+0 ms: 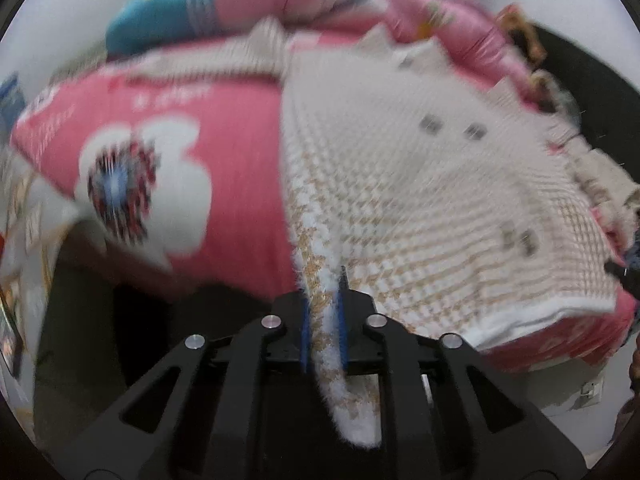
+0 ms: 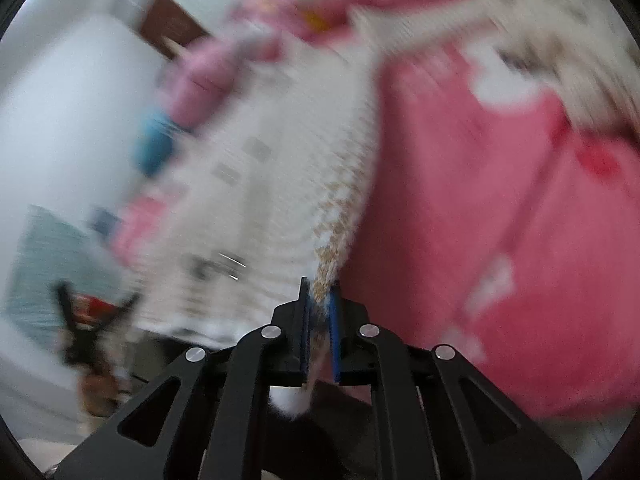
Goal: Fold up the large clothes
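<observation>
A large white and beige houndstooth knit garment (image 1: 420, 184) with small grey square buttons lies spread over a pink bed cover (image 1: 192, 184). My left gripper (image 1: 323, 280) is shut on the garment's fuzzy left edge, and a strip of knit runs down between the blue pads. In the blurred right wrist view the same garment (image 2: 280, 184) lies to the left, and my right gripper (image 2: 320, 288) is shut on its right edge, with a white tuft hanging below the jaws. The other gripper shows as a dark blur at lower left (image 2: 80, 320).
A rolled pink quilt (image 1: 360, 4) with a blue part (image 1: 152, 20) lies along the far side of the bed. Dark floor (image 1: 100, 340) shows below the bed's near edge. White walls (image 2: 60, 100) stand beyond. A dark area (image 1: 592, 92) lies at the right.
</observation>
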The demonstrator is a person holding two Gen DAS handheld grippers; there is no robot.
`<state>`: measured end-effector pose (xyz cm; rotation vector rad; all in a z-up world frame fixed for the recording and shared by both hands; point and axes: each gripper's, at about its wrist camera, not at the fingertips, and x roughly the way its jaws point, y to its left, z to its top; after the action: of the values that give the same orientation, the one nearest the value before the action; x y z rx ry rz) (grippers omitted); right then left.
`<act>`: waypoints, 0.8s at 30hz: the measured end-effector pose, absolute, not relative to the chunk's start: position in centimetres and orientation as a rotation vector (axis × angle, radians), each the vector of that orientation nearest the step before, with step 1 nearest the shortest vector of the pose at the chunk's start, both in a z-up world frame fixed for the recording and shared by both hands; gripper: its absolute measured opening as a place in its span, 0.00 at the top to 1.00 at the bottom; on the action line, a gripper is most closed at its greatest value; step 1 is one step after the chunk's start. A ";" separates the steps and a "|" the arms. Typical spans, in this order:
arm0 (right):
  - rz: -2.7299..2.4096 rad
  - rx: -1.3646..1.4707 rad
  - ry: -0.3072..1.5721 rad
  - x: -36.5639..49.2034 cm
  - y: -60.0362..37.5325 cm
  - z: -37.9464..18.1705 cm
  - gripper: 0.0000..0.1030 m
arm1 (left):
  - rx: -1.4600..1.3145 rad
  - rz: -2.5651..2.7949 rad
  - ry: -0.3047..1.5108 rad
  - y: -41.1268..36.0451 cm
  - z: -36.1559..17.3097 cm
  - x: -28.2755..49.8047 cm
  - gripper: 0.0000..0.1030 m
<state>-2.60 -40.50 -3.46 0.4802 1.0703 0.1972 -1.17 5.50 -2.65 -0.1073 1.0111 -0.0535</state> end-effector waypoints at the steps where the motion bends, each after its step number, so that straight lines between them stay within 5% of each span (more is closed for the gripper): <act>1: 0.170 0.468 1.098 -2.5 -40.7 -4.1 0.87 | -0.107 -0.034 1.024 5.9 -3.3 -1.0 0.82; 3: 0.146 0.490 1.111 -2.5 -41.9 -3.9 0.76 | -0.113 -0.011 1.016 6.9 -3.5 -1.2 0.79; 5: 0.090 0.435 1.057 -2.8 -42.8 -1.8 0.48 | -0.108 0.012 0.985 7.8 -2.8 -1.6 0.72; 7: 0.033 0.365 0.976 -2.8 -43.5 0.7 0.35 | -0.108 0.027 0.947 8.6 -1.8 -1.5 0.65; 16: 0.127 0.145 0.872 4.1 -34.8 4.7 0.17 | -0.065 -0.019 0.810 6.0 1.5 1.9 0.27; 24: 0.303 -0.027 0.889 12.2 -23.4 4.4 0.13 | 0.002 0.049 0.835 5.3 -0.1 8.6 0.20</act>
<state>12.16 -23.45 4.39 -0.0265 0.8889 0.3027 8.64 5.33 -0.09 0.0023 0.8347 0.0487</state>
